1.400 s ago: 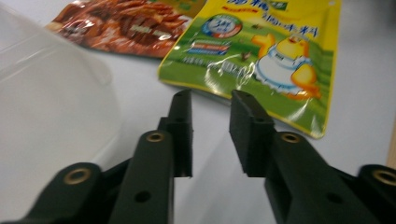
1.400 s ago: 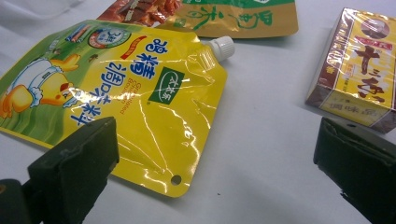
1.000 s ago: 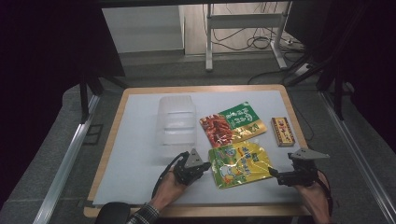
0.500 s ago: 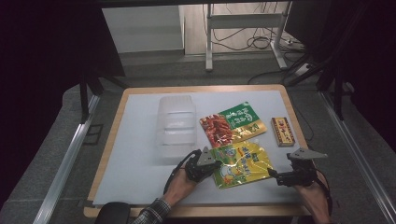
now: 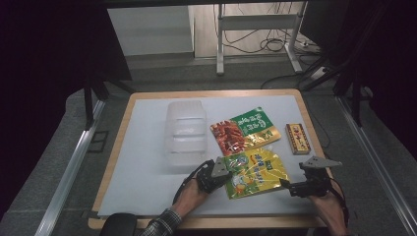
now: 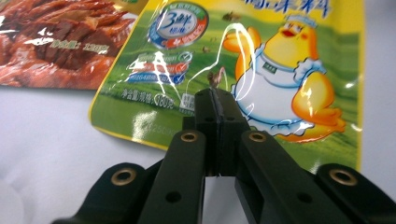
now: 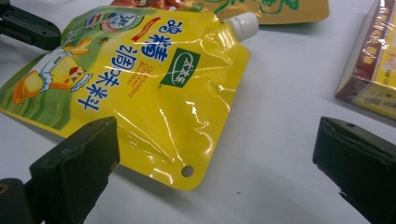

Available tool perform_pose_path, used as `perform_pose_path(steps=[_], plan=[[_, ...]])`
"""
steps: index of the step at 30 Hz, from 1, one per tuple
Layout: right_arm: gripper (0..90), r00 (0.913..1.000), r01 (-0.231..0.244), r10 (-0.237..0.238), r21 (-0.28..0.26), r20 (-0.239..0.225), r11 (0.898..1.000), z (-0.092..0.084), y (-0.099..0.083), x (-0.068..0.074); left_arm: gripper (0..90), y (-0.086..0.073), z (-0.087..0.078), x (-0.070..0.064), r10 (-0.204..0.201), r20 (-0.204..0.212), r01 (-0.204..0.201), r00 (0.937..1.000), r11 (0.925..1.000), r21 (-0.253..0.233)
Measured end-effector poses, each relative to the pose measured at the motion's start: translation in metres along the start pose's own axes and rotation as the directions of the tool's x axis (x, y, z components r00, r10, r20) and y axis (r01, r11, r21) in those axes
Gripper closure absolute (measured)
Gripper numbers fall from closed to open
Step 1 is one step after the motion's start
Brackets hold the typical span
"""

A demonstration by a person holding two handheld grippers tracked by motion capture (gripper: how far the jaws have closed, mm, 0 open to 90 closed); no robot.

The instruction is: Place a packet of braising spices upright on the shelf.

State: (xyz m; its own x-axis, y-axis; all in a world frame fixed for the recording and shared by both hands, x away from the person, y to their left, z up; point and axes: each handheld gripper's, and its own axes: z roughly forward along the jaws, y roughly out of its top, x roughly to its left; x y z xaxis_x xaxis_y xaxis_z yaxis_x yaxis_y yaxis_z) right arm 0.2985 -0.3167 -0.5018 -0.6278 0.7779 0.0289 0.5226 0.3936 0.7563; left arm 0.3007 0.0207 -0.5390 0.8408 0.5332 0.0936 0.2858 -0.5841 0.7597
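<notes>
From the high view, the yellow pouch [image 5: 253, 173] lies flat on the white mat [image 5: 142, 167] at the near side, between the two grippers. The left gripper [image 5: 222, 173] sits at its left edge; the right gripper [image 5: 285, 184] waits just off its right corner. Farther away lie the red-and-green packet [image 5: 243, 132], a small box [image 5: 297, 138] to the right, and a clear plastic tray [image 5: 186, 130] to the left.

In the left gripper view, the left gripper [image 6: 217, 100] has its jaws pressed fully together with nothing between them, its tip over the pouch's [image 6: 261, 79] printed face. Closed like this, it can only push; a shove could slide the slick pouch into the packet [image 6: 56, 42].

In the right gripper view, the right gripper [image 7: 217, 154] stands wide open around the pouch's [image 7: 154, 88] punched corner. Closing on so little film risks it slipping free.
</notes>
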Motion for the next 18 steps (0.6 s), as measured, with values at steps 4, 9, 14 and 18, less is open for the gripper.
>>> perform_pose_path(steps=[4, 9, 14, 18], plan=[[0.6, 0.9998, -0.005, 0.005, 0.006, -0.021, 1.000, 0.003, 0.001, 0.002, 90.0, -0.002, -0.001, 0.002, 0.000, 0.000, 0.000, 1.0000, 1.0000, 0.010], [0.6, 0.9988, -0.014, 0.015, 0.018, -0.046, 1.000, 0.009, 0.002, 0.002, 90.0, -0.001, -0.001, 0.000, 0.001, -0.012, 0.000, 0.9999, 0.9998, 0.022], [0.6, 0.9967, -0.023, 0.025, 0.032, -0.078, 0.999, 0.017, 0.003, 0.002, 90.0, -0.002, -0.001, 0.003, -0.029, 0.006, 0.029, 0.9996, 0.9992, 0.027], [0.7, 0.9924, -0.039, 0.045, 0.049, -0.115, 0.998, 0.026, 0.004, 0.001, 90.0, -0.002, -0.002, 0.004, -0.045, 0.015, 0.044, 0.9989, 0.9984, 0.036]])
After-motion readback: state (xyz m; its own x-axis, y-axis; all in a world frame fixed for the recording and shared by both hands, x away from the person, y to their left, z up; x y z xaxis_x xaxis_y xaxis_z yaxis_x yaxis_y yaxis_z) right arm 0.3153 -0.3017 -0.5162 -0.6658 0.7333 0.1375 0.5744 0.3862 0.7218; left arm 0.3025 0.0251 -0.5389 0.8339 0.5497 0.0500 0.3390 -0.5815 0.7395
